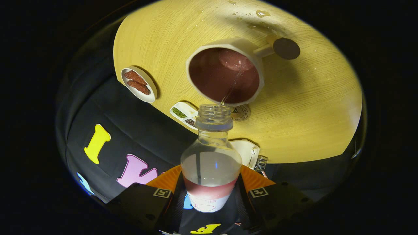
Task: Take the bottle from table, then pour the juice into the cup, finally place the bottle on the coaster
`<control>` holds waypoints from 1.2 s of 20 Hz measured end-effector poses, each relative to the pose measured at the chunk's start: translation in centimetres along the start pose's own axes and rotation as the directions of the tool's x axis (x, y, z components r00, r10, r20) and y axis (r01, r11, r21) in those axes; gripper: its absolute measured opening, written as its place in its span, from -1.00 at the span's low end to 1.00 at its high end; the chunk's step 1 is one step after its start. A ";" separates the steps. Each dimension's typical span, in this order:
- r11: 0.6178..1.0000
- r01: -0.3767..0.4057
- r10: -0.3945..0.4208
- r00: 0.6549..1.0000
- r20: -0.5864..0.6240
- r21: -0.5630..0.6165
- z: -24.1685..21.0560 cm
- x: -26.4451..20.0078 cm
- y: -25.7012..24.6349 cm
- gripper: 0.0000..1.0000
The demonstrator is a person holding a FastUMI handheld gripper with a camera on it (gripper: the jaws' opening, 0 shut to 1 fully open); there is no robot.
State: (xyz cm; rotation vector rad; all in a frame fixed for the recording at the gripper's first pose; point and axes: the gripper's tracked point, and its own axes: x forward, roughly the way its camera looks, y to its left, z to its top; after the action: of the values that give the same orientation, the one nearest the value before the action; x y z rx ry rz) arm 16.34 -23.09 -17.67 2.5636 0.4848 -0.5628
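Observation:
My gripper (210, 192) is shut on a clear plastic bottle (210, 156) with a pink and white label, both orange-backed fingers (166, 179) pressing its sides. The bottle is tipped forward with its open neck just over the near rim of a white cup (225, 73). A thin stream runs from the neck into the cup's dark red-brown inside, where liquid pools at the far side. The cup's handle points away toward a dark round coaster (286, 48) just beyond it on the wooden table (310, 107).
A small white dish (138, 84) with two brown pieces sits near the table's edge beside the cup. A white two-part tray (184, 115) with green and dark bits lies just ahead of the bottle neck. A white object (246, 150) sits behind the bottle. Water drops dot the table beyond the cup.

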 end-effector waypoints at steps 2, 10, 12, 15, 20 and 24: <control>1.000 -0.003 0.003 1.000 -0.001 0.007 -0.1 -0.2 0.2 0.42; 1.000 0.003 -0.003 1.000 -0.013 0.021 -0.3 -0.8 0.6 0.42; 1.000 0.005 -0.004 1.000 -0.013 0.022 -0.2 -0.8 0.5 0.42; 1.000 0.008 -0.008 1.000 -0.015 0.027 -0.2 -0.9 0.6 0.42; 0.999 0.013 -0.013 1.000 -0.014 0.037 0.1 -1.1 0.9 0.42; 0.999 0.017 -0.016 1.000 -0.015 0.043 0.2 -1.2 1.0 0.42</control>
State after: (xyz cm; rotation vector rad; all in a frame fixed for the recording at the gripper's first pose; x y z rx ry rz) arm 15.68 -24.31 -16.88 2.6087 0.5040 -0.5667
